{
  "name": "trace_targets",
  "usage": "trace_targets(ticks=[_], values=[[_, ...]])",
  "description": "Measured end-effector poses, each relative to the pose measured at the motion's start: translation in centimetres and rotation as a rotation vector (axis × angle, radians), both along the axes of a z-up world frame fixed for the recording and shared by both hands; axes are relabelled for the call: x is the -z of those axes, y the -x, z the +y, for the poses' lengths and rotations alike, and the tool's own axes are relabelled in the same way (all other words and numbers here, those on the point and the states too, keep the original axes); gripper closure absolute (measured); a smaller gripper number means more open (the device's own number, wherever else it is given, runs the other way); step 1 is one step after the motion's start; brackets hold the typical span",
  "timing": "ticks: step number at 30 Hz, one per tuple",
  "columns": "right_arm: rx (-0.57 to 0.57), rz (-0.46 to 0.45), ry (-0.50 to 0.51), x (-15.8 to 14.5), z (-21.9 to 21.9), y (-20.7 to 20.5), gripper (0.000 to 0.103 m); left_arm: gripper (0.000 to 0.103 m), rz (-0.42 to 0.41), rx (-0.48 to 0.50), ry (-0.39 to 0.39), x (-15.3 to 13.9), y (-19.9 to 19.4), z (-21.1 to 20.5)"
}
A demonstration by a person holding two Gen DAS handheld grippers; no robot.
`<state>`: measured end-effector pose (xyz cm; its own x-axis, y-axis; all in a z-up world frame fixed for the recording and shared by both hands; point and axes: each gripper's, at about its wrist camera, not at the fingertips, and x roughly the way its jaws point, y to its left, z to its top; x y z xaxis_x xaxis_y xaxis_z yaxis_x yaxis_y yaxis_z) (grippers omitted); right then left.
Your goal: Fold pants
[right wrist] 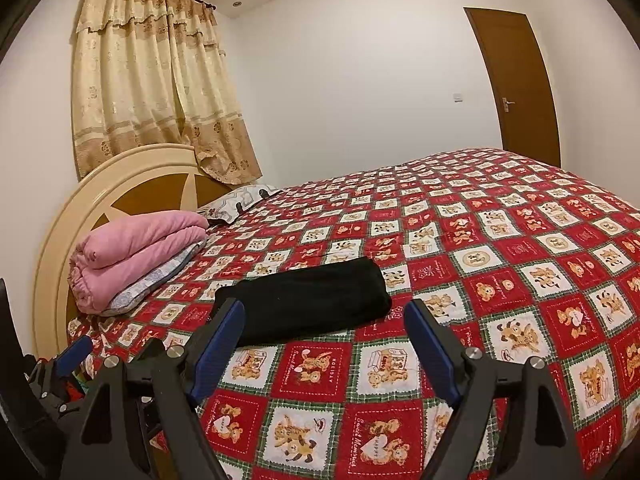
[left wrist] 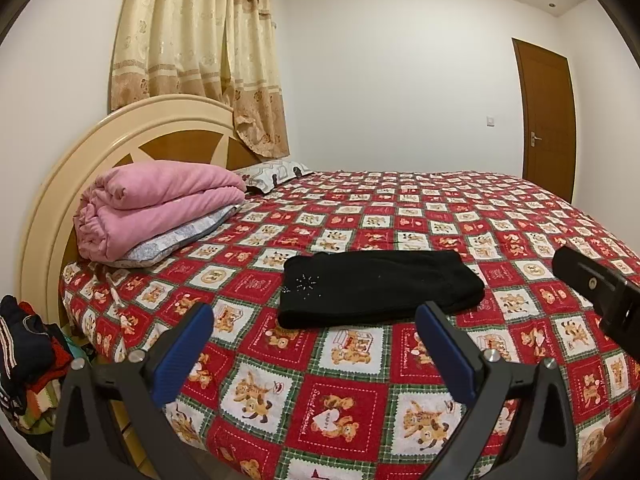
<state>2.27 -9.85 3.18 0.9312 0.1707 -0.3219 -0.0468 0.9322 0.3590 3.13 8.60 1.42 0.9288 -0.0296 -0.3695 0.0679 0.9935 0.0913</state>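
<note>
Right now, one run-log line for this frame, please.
pants: folded, on bed | left gripper: open, empty | right gripper: open, empty

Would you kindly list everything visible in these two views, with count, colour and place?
pants: one, black, folded into a compact rectangle, lying on the bedspread ahead of both grippers
bedspread: one, red and white bear-print checks, covering the bed
blanket: one, pink, folded, stacked on a grey-white pillow by the headboard
patterned pillow: one, white with grey, at the far end of the headboard
headboard: one, cream and brown, rounded, left
curtain: one, beige, above the headboard
door: one, brown, closed, far right wall
clothes pile: several dark and coloured garments, beside the bed at left
left gripper: blue pads, open, empty
right gripper: blue pads, open, empty
</note>
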Motion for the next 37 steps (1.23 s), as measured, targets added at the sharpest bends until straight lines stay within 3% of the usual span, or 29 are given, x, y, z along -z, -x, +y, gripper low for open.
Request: trace_targets(ticks=[21,27,37], values=[[0.012,-0.001,0.008,-0.06,-0.25,0.32,0.02,0.0,-0.009,-0.025,-0.022,-0.79,0.14,0.16],[0.016,-0.007,0.019,-0.19,-0.04,0.45,0.02,0.0,-0.019,0.005,0.012,-0.87,0.33,0.45],[0.017,-0.004,0.015,-0.14,0.01,0.42,0.019,0.0,-0.025,-0.013,-0.034,-0.59,0.33,-0.05]])
